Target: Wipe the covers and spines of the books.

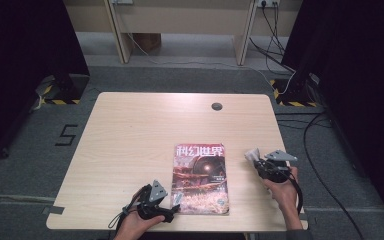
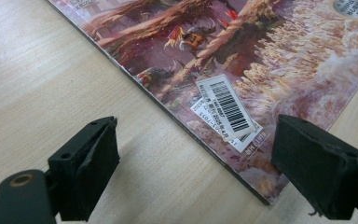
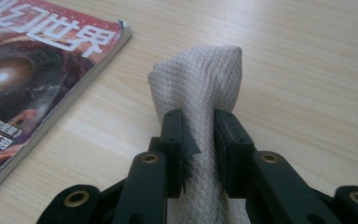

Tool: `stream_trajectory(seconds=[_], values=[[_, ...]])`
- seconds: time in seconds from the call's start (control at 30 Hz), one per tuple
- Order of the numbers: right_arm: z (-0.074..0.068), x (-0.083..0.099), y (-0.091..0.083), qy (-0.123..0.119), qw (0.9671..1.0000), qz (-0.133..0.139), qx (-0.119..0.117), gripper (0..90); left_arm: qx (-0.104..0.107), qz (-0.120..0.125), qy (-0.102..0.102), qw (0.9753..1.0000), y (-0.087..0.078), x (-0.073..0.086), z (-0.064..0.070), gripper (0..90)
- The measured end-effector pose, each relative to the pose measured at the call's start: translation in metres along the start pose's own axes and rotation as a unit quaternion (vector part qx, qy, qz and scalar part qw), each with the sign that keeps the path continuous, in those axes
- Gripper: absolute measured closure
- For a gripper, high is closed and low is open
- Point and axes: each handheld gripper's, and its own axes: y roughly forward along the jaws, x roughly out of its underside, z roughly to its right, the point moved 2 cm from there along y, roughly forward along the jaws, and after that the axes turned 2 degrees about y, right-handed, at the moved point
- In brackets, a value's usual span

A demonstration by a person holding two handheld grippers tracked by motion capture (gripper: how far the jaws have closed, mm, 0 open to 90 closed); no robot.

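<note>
A magazine (image 1: 200,179) with a red title band and dark cover art lies flat on the wooden table (image 1: 130,130), near its front edge. My left gripper (image 1: 176,200) is open at the magazine's lower left corner (image 2: 242,154), its jaws straddling that corner and the barcode sticker (image 2: 228,109) just above the tabletop. My right gripper (image 1: 254,159) sits right of the magazine, shut on a folded white cloth (image 3: 200,88) that sticks up between its jaws. The magazine's top right corner (image 3: 51,51) lies to the left of that cloth.
A round cable hole (image 1: 217,106) sits near the table's far edge. Bare wood stretches across the far and left parts of the table. Cables (image 1: 325,165) trail over the grey floor to the right, and dark curtains hang on both sides.
</note>
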Motion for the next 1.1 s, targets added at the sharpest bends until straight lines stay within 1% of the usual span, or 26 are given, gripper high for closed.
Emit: stream_trajectory(seconds=[0.17,0.23,0.37,0.47,0.5,0.53,0.57,0.67,0.7,0.8,0.9,0.97,1.0,1.03,1.1], values=[[0.006,0.008,0.005,0.008,0.9998,-0.019,0.007,74.5,0.0,0.0,0.0,1.0,0.0,0.0,0.0,13.6],[0.008,0.01,0.006,0.015,0.9997,-0.021,0.005,74.5,0.0,0.0,0.0,1.0,0.0,0.0,0.0,13.6],[0.002,0.011,0.009,0.001,0.9994,-0.033,-0.009,73.9,0.0,0.0,-0.001,1.0,0.0,0.0,0.0,13.6],[-0.002,0.012,0.011,-0.007,0.9989,-0.044,-0.016,72.1,0.0,0.0,0.0,1.0,0.0,0.0,0.0,13.6],[-0.002,0.012,0.011,-0.007,0.9989,-0.044,-0.016,72.1,0.0,0.0,0.0,1.0,0.0,0.0,0.0,13.6],[-0.003,0.014,0.014,-0.003,0.9985,-0.052,-0.018,66.8,0.0,0.001,-0.001,1.0,0.0,0.0,0.0,13.6],[-0.003,0.015,0.014,-0.002,0.9982,-0.056,-0.02,64.8,0.0,0.002,-0.001,1.0,0.0,0.0,0.0,13.7],[-0.001,0.015,0.014,0.01,0.9985,-0.051,-0.018,57.9,-0.001,0.001,-0.001,1.0,0.0,0.0,0.0,13.7],[-0.001,0.014,0.013,0.021,0.9985,-0.048,-0.017,53.8,0.0,0.001,0.0,1.0,0.0,0.0,0.0,13.7],[0.0,0.012,0.013,0.039,0.9984,-0.038,-0.019,44.6,0.0,0.002,-0.002,1.0,0.0,0.0,0.0,13.7],[0.0,0.011,0.014,0.042,0.9984,-0.035,-0.016,40.1,0.001,0.002,-0.001,1.0,0.0,0.0,0.0,13.7],[0.001,0.011,0.013,0.042,0.9987,-0.029,-0.008,38.2,0.002,0.003,-0.003,1.0,0.0,0.001,0.0,13.8],[0.001,0.01,0.013,0.046,0.9986,-0.028,-0.006,37.3,0.001,0.003,-0.002,1.0,0.0,0.001,0.0,13.8],[0.001,0.009,0.012,0.047,0.9986,-0.024,-0.005,36.9,0.0,0.002,0.001,1.0,0.0,0.001,0.0,14.1],[0.002,0.008,0.011,0.051,0.9986,-0.015,-0.003,35.8,0.002,0.002,-0.001,1.0,0.0,0.0,0.0,14.0]])
